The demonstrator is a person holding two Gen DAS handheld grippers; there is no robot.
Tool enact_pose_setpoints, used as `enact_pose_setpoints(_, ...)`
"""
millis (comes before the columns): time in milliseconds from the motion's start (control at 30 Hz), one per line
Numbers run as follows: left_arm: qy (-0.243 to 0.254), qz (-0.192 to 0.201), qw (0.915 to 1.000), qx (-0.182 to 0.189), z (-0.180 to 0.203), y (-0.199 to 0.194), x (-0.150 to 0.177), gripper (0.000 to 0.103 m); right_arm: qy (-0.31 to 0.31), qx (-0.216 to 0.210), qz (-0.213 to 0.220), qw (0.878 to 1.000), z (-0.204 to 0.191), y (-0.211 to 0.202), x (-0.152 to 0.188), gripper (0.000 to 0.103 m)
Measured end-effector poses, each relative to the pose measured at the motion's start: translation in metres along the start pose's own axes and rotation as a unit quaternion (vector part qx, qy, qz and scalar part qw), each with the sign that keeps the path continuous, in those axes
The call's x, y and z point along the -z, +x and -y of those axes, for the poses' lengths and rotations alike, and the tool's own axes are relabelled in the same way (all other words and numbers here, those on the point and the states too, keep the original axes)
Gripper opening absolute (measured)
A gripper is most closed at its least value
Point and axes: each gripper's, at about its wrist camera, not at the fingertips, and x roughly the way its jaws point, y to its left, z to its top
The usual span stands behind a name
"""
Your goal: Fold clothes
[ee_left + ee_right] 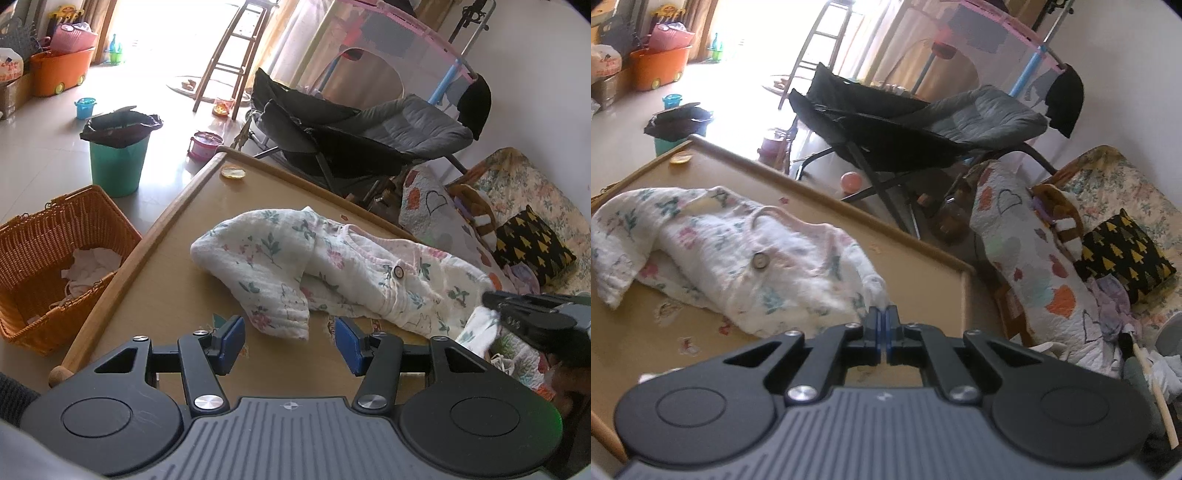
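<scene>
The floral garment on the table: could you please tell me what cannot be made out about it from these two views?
- Left wrist view: the floral garment has its right end hidden behind the right gripper.
- Right wrist view: motion blur smears the cloth near the pinched corner, so the fold lines are unreadable.
- Both views: its underside lies against the table.
- Left gripper open, holding nothing.

In the right wrist view the floral garment (pixel 738 258) is blurred where it meets the closed fingers (pixel 873 321), so the pinched edge is not clear. The near part of the surface (pixel 177 236) is hidden behind the gripper body. The white cloth inside the wicker basket (pixel 44 258) cannot be identified.
</scene>
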Motion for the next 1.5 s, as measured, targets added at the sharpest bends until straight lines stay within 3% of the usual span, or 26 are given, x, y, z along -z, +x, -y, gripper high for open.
enact_pose_setpoints(733, 0.014, -0.014, 0.9997, -0.01, 0.004, 0.007, 0.004, 0.056, -0.027, 0.041, 0.007, 0.999, 0.029, 0.035, -0.014, 0.003)
enact_pose_setpoints(1500, 0.022, -0.02, 0.9994, -0.019, 0.005, 0.011, 0.006, 0.056, -0.018, 0.032, -0.019, 0.999, 0.038, 0.078, -0.019, 0.003)
